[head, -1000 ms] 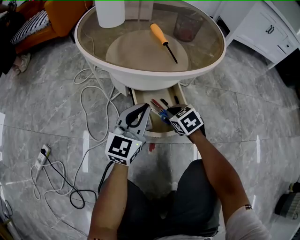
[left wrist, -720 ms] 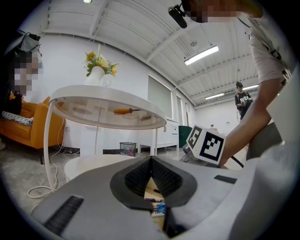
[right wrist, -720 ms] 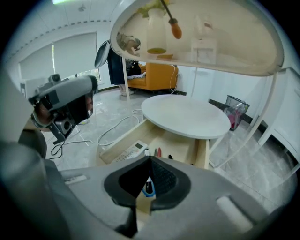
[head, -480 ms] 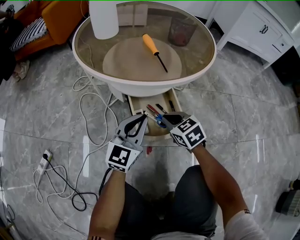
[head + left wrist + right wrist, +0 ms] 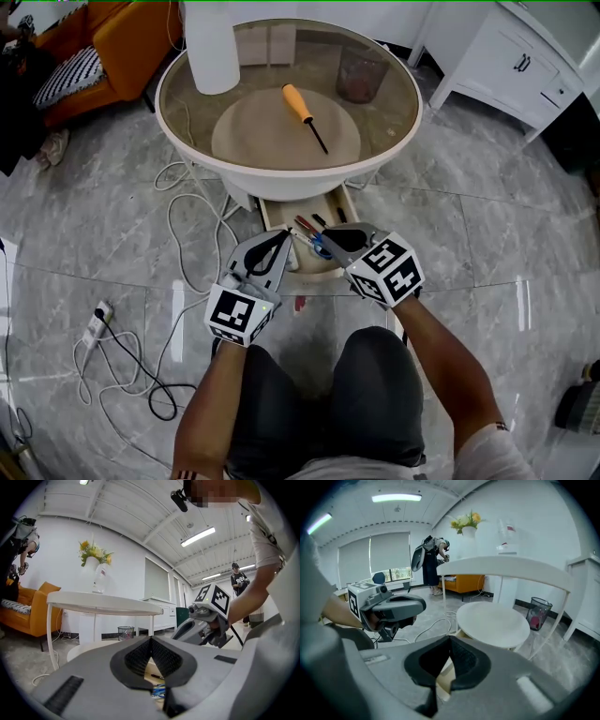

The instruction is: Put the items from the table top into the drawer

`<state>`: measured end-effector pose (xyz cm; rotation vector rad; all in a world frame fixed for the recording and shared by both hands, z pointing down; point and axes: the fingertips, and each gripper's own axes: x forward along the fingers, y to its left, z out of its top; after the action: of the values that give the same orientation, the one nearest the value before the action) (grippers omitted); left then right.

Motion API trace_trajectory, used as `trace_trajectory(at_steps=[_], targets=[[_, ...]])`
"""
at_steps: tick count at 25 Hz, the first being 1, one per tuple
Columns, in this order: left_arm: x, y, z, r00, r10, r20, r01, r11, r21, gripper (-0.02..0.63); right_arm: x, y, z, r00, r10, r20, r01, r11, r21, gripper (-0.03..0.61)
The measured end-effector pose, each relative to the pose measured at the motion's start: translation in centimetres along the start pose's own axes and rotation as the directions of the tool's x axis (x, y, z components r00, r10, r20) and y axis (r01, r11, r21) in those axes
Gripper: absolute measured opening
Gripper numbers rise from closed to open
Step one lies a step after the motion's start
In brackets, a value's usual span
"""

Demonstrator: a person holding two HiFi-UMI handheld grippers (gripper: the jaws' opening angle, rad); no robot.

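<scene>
An orange-handled screwdriver (image 5: 300, 111) lies on the round glass-topped table (image 5: 178, 112), alone near its middle. Under the table the drawer (image 5: 273, 214) stands pulled out, with a red-handled tool, something blue and dark pens inside. My left gripper (image 5: 288, 234) hovers over the drawer's front left, shut with nothing in it. My right gripper (image 5: 326, 231) is over the front right, also shut and empty. The left gripper view shows the right gripper (image 5: 206, 620) beside it and blue items (image 5: 157, 692) below the shut jaws. The left gripper (image 5: 391, 605) appears in the right gripper view.
A tall white cylinder (image 5: 211, 37) stands at the table's back left. A wastebasket (image 5: 361, 73) shows through the glass. Cables (image 5: 178, 220) and a power strip (image 5: 94, 323) lie on the floor at left. White cabinet (image 5: 516, 56) at right, orange sofa (image 5: 127, 33) at back left.
Both grippers have risen and drawn back from the drawer towards me, the right one more. The right one came up out of the drawer, shut and empty.
</scene>
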<state>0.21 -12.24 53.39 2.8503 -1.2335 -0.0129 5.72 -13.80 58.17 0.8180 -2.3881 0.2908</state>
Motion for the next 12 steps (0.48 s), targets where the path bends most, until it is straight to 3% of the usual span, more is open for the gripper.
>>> trace_trajectory(at_steps=[12], targets=[[-1.5, -0.8, 6.3, 1.000, -0.020, 0.018, 0.019, 0.997, 0.077, 0.000, -5.5, 2.3, 7.2, 0.996, 0.051, 0.069, -0.045, 0.996, -0.082, 0.002]])
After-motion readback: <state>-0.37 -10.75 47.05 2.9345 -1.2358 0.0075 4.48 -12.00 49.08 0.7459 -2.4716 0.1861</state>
